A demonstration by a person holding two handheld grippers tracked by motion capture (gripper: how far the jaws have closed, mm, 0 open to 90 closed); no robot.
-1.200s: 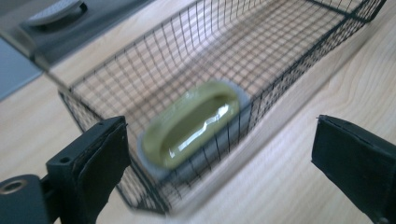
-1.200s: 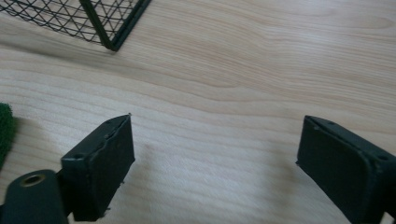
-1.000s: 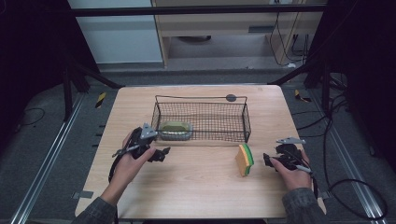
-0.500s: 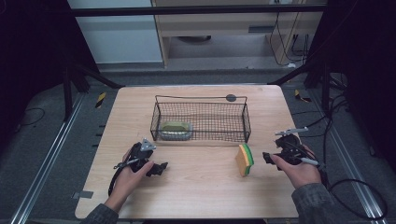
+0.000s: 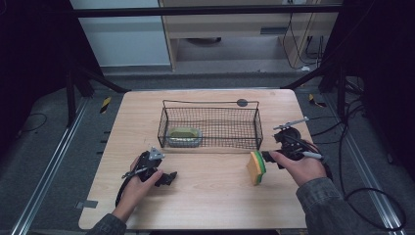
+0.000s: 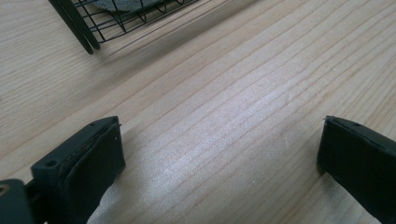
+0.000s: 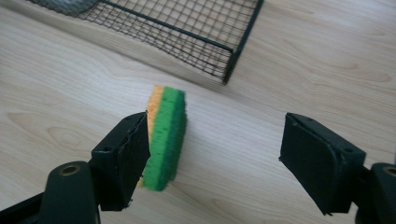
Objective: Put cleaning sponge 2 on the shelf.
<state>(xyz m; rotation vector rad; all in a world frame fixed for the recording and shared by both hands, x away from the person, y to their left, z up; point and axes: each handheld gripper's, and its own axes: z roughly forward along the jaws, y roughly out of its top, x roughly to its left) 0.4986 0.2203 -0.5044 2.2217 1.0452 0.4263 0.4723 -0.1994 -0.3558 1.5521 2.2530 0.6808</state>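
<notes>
A yellow and green sponge (image 5: 256,167) stands on its edge on the wooden table (image 5: 210,200), just in front of the basket's right end. My right gripper (image 5: 266,157) is open beside it. In the right gripper view the sponge (image 7: 166,135) sits between the jaws, close against the left one, with a wide gap to the right one; my right gripper (image 7: 215,121) holds nothing. My left gripper (image 5: 167,178) lies low over the table at the front left, open, with bare wood between its jaws (image 6: 219,126).
A black wire basket (image 5: 210,125) stands mid-table with an olive-green pad (image 5: 183,136) in its left end. Its corner (image 6: 84,28) shows ahead of the left gripper, and its right end (image 7: 224,42) is just beyond the sponge. Cables trail off the table's right side.
My left gripper has drawn back from the basket toward the table's front edge. My right gripper has shifted a little forward, closer to the sponge.
</notes>
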